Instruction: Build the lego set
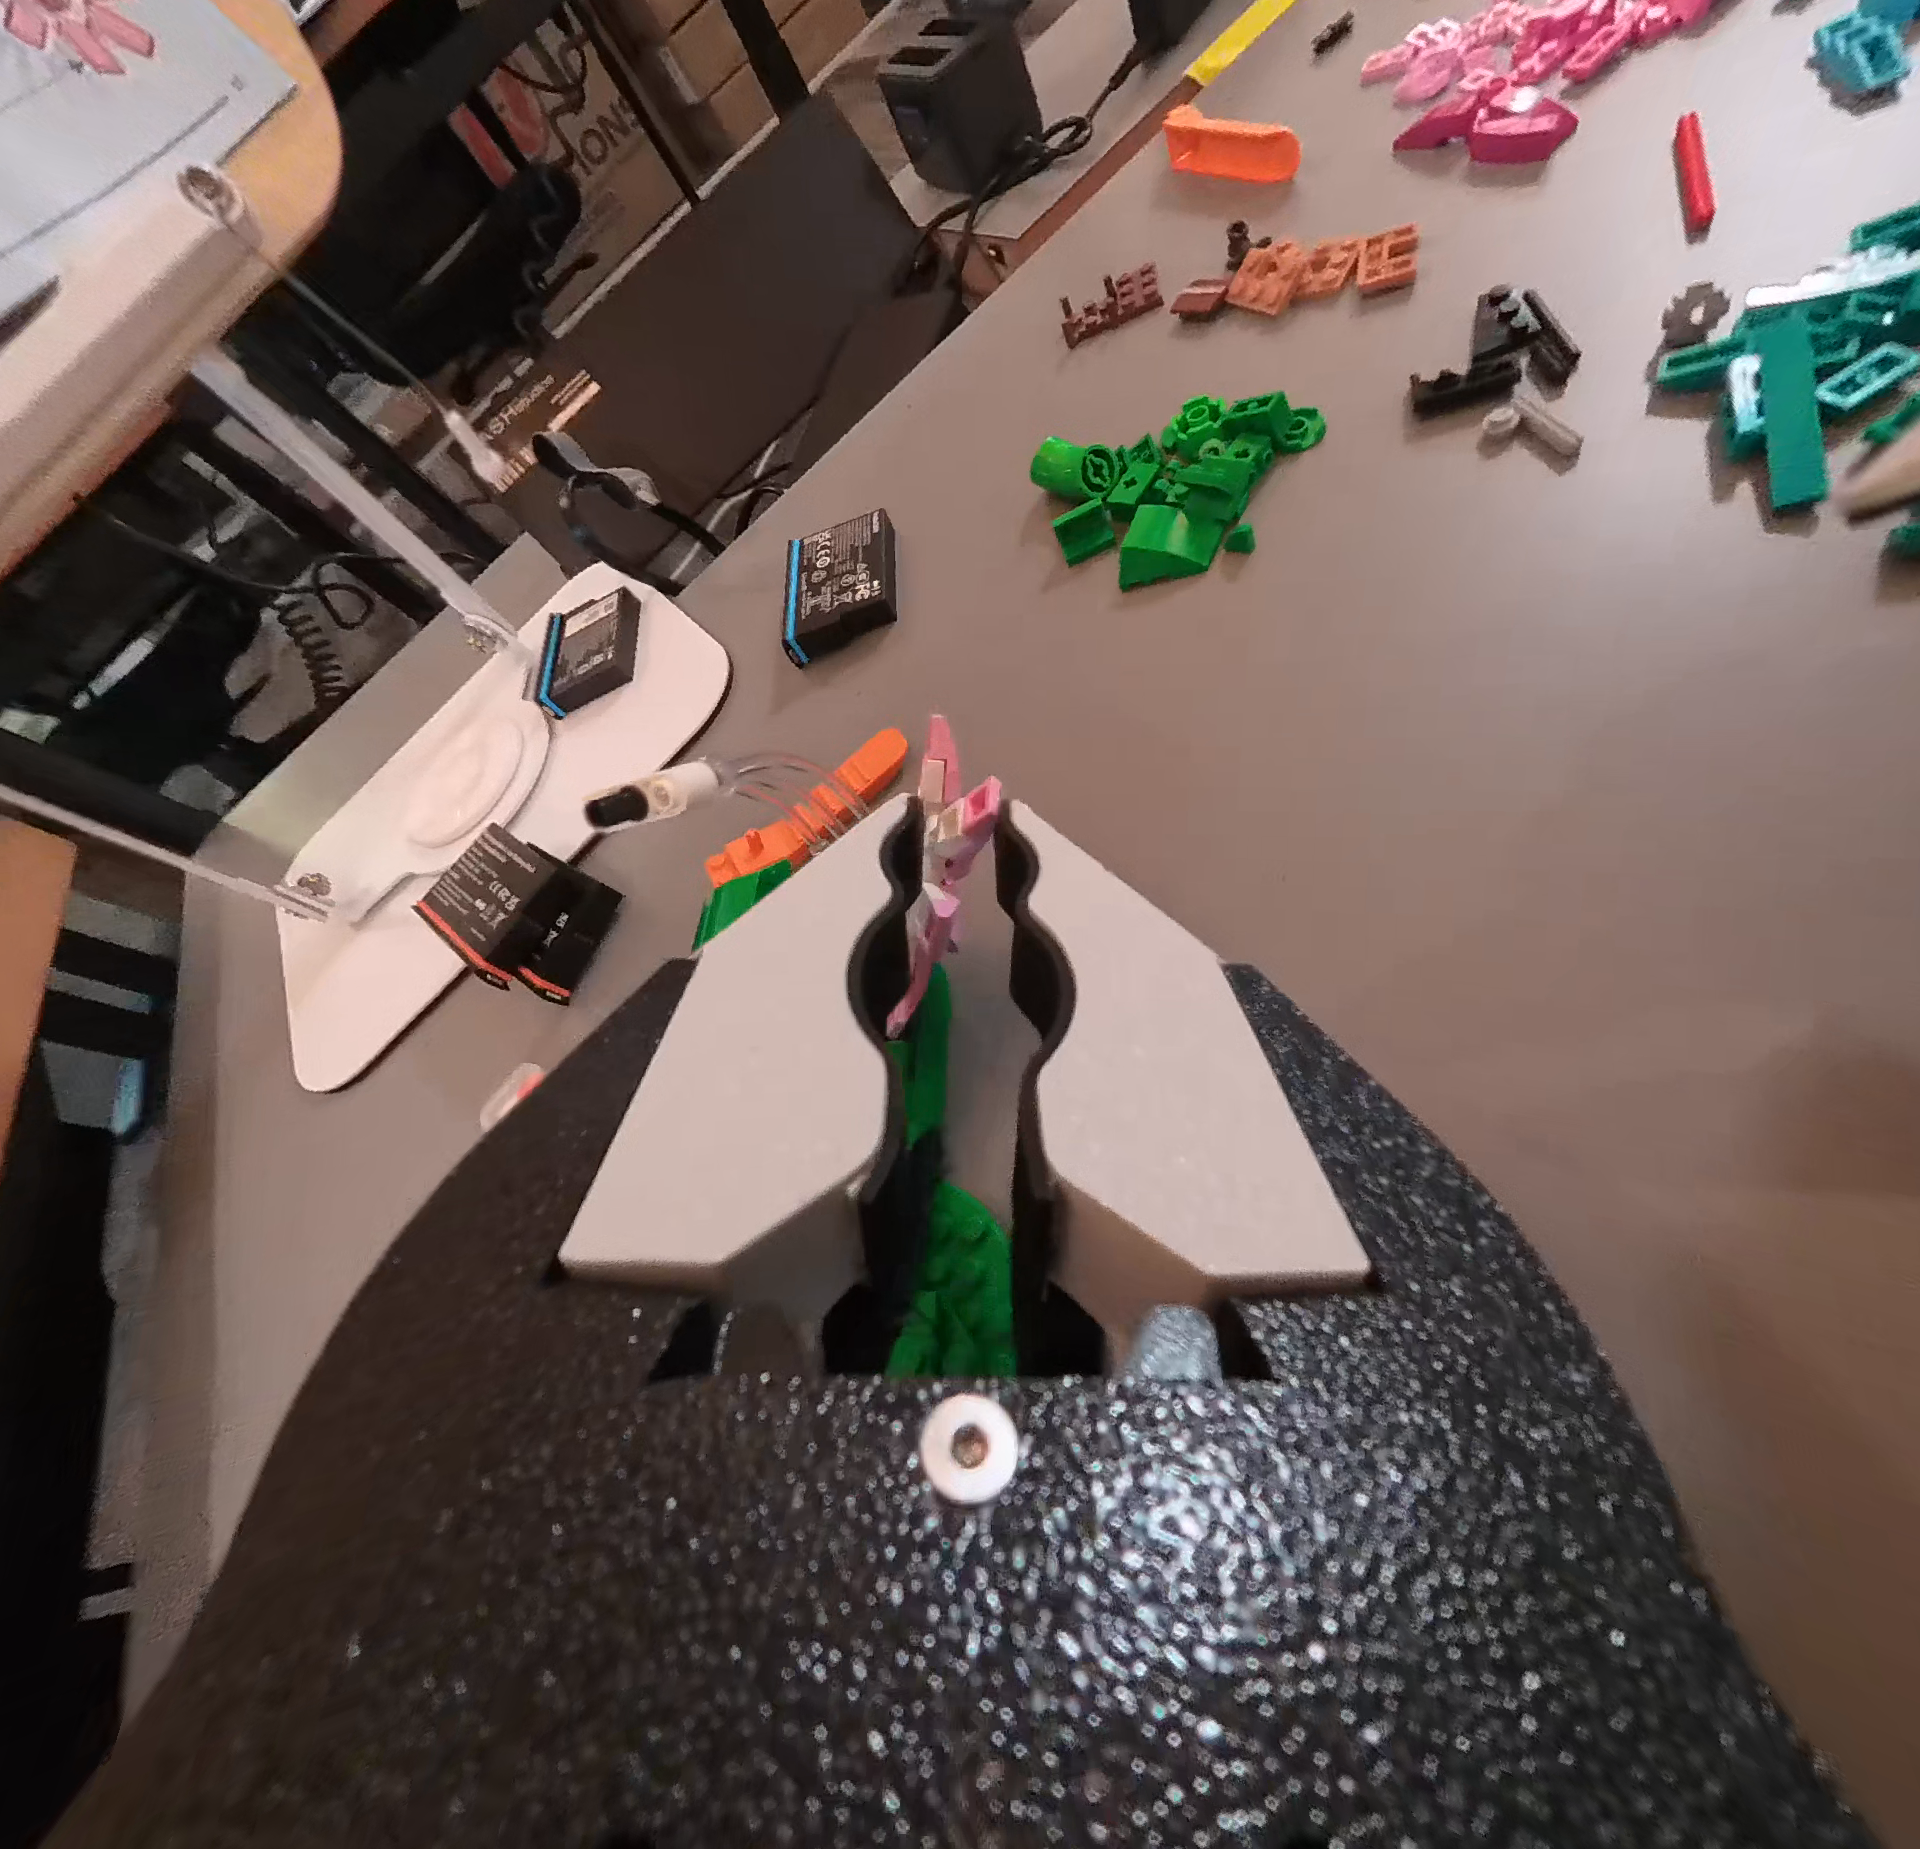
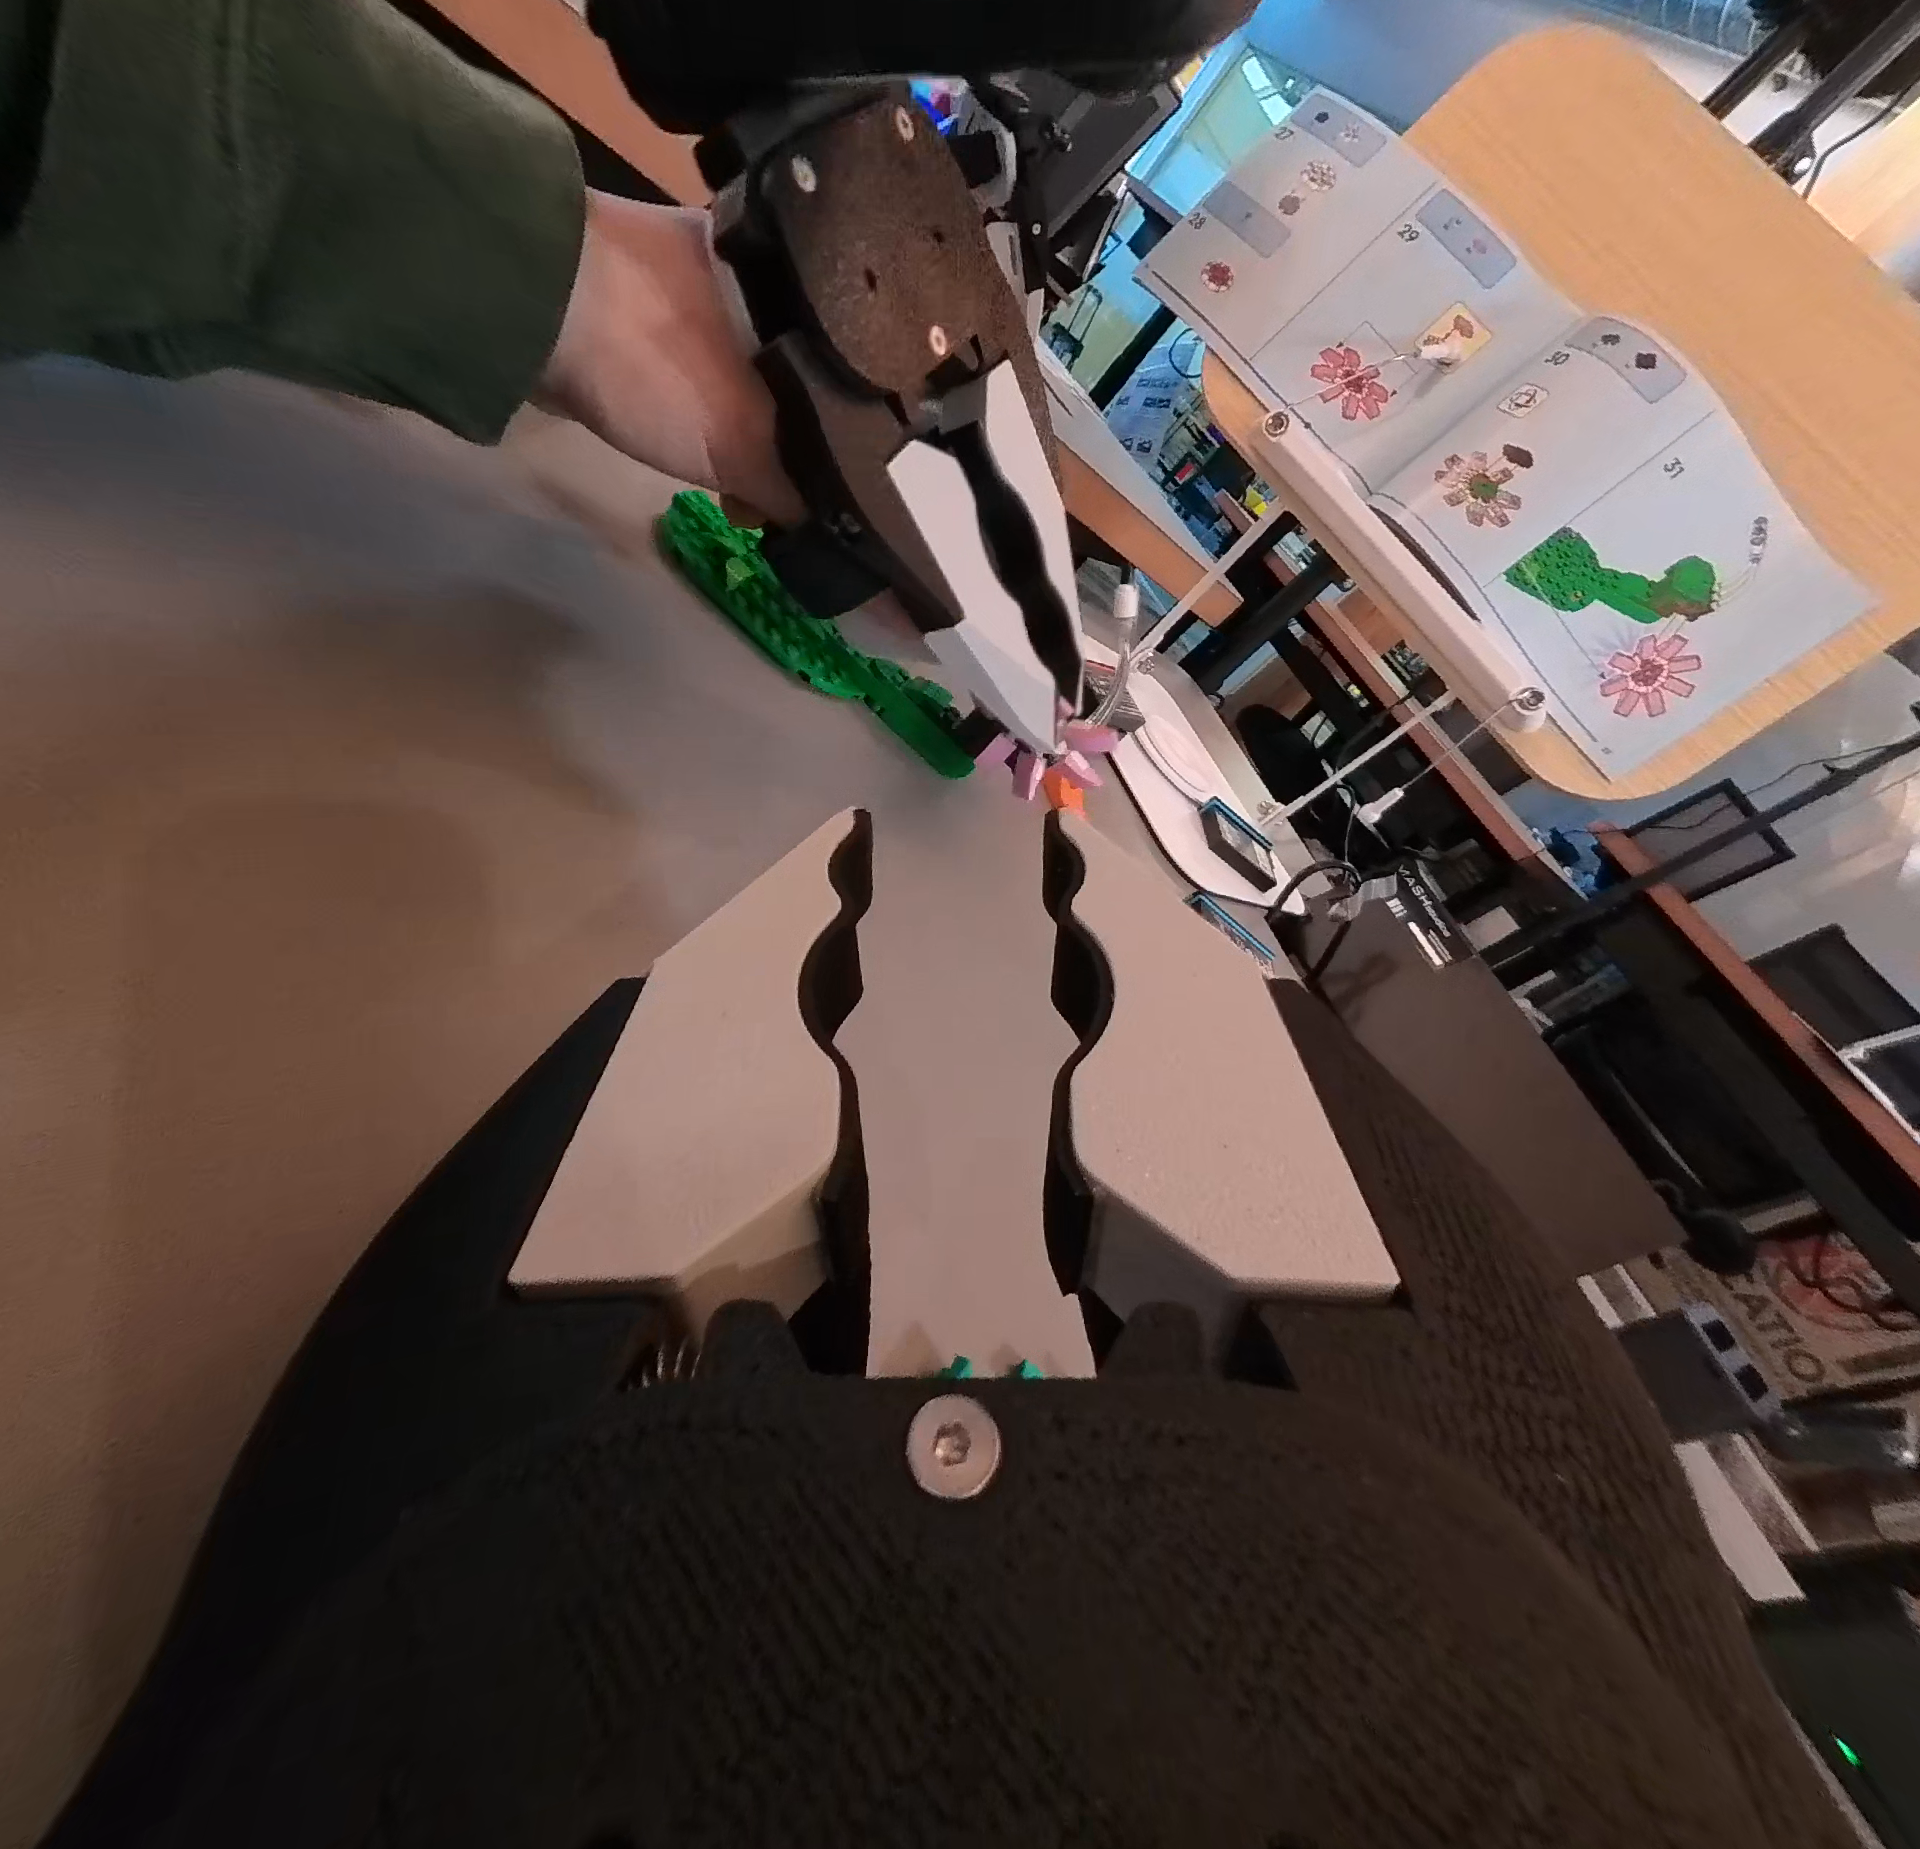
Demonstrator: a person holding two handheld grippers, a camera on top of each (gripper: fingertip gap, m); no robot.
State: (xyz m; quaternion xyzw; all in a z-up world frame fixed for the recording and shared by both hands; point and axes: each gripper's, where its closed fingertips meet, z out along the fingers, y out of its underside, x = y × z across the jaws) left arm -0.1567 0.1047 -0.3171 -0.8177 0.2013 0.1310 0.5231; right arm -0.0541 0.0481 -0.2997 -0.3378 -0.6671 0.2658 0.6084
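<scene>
Only partly visible, the pink flower (image 1: 951, 843) sits clamped in the left gripper (image 1: 961, 812); right gripper (image 2: 961, 823) jaws apart

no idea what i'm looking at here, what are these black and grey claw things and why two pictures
Each picture comes from a camera mounted on a hand-held tool; there is no robot. A person holds one pair of tongs in each hand and builds a lego set with them.

The left wrist view looks along the left tongs, which are shut on a pink lego flower. Below them lies a green lego build on the grey table. Farther off are sorted brick piles, such as the bright green pile, and a few small black batteries.

The right wrist view looks along the right tongs, open and empty. Beyond them you see the left tongs from outside, with the person's hand on them, and the open instruction booklet on a stand.
</scene>
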